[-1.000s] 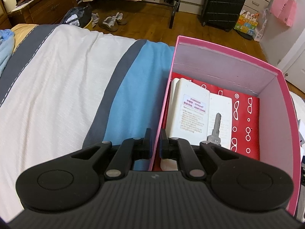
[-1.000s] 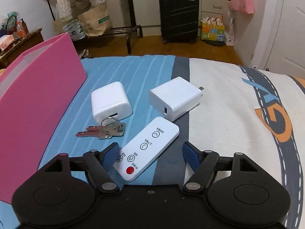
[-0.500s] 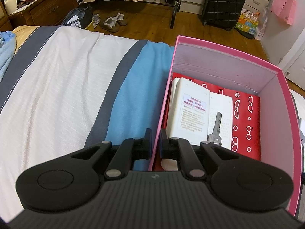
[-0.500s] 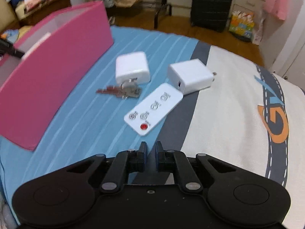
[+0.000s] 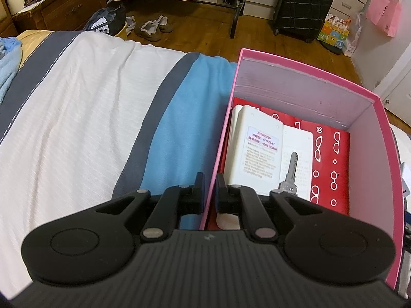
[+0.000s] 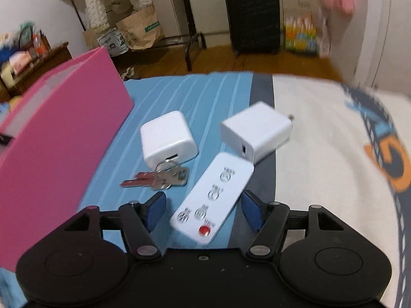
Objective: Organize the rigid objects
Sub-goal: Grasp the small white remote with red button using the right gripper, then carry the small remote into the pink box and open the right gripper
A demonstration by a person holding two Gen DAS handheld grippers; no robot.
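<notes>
Four items left on bed. Right gripper [image 6: 203, 211] opening astride remote [image 6: 213, 200], ungripped; left gripper [image 5: 210, 192] pinches box [image 5: 390, 159] wall. Next: close on remote.

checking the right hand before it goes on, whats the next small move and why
Probably lower the right tool and close on the remote: its jaws are opening, the remote lies between them untouched, and the left tool grips the pink box wall.

Pink box [image 5: 388, 138] open on bed — inside, flat white remote [image 5: 257, 146] face down beside single key [image 5: 290, 172] on red patterned paper. Outside on blue stripes: white remote [image 6: 213, 200] face up, key bunch [image 6: 156, 179], two white chargers [image 6: 167, 136] [image 6: 257, 128] — lying close together.
</notes>
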